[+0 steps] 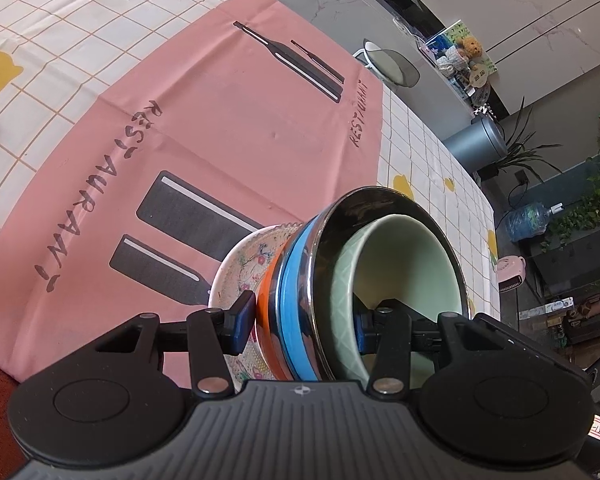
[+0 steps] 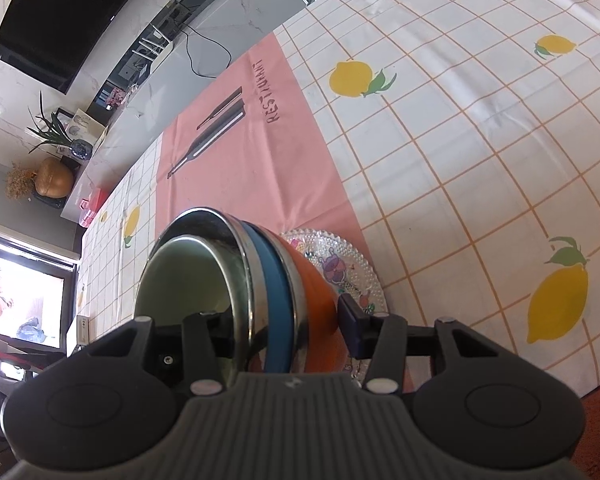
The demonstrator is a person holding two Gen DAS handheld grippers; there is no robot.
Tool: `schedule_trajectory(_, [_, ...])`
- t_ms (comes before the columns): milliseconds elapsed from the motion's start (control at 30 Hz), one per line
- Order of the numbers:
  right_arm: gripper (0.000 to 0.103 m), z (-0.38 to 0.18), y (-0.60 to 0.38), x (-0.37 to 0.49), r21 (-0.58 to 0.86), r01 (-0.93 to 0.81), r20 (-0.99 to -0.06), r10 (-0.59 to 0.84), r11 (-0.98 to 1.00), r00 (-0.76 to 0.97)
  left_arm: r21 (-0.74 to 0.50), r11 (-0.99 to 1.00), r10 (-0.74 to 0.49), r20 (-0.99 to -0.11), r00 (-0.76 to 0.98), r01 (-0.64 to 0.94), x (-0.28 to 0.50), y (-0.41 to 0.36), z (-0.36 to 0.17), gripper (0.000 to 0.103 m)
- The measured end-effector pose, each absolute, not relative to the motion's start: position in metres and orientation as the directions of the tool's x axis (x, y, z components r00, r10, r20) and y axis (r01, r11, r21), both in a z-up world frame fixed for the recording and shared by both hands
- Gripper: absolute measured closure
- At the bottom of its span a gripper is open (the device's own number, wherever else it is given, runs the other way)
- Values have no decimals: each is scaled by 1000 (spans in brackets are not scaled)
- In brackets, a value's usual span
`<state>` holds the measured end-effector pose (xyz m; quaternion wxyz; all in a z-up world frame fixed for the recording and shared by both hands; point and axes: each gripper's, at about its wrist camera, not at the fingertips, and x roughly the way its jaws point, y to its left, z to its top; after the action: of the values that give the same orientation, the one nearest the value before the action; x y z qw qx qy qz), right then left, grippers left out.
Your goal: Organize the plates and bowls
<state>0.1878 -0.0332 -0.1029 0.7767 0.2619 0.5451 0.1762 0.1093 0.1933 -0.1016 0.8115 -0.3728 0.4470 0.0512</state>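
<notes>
Gripping from opposite sides, the left gripper (image 1: 302,326) and right gripper (image 2: 278,328) are each clamping the nested bowls (image 1: 376,256), sharing the weight; the stack is sitting on the patterned plate (image 2: 340,272) over the pink mat (image 1: 228,120).

Clearly a home living-dining room: lemon-print tablecloth (image 2: 460,128) on the table, wall television (image 2: 60,12), potted plant (image 2: 50,130), water jug (image 1: 530,222), teddy bear (image 1: 471,46) on the counter.
</notes>
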Motion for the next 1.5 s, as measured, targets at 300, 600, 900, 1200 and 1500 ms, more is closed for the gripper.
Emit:
schedule_trajectory(300, [56, -111, -36, 191, 618, 17, -747, 580, 786, 325, -537, 749, -235, -763, 602, -388, 112, 191, -98, 51])
schedule_trajectory(600, [45, -107, -33, 190, 604, -18, -750, 576, 797, 324, -542, 749, -251, -764, 594, -381, 112, 193, -101, 39])
schedule_trajectory(900, [27, -90, -45, 184, 570, -57, -747, 546, 819, 379, -530, 763, -206, -741, 639, -370, 100, 193, -84, 29])
schedule_trajectory(1200, [22, -51, -73, 161, 531, -95, -708, 503, 842, 497, -448, 857, -63, -582, 811, -255, 71, 172, -14, 29])
schedule_trajectory(1500, [15, 12, -99, 106, 397, -215, -603, 430, 893, 672, -253, 965, -67, -469, 880, -61, 36, 113, 33, 25])
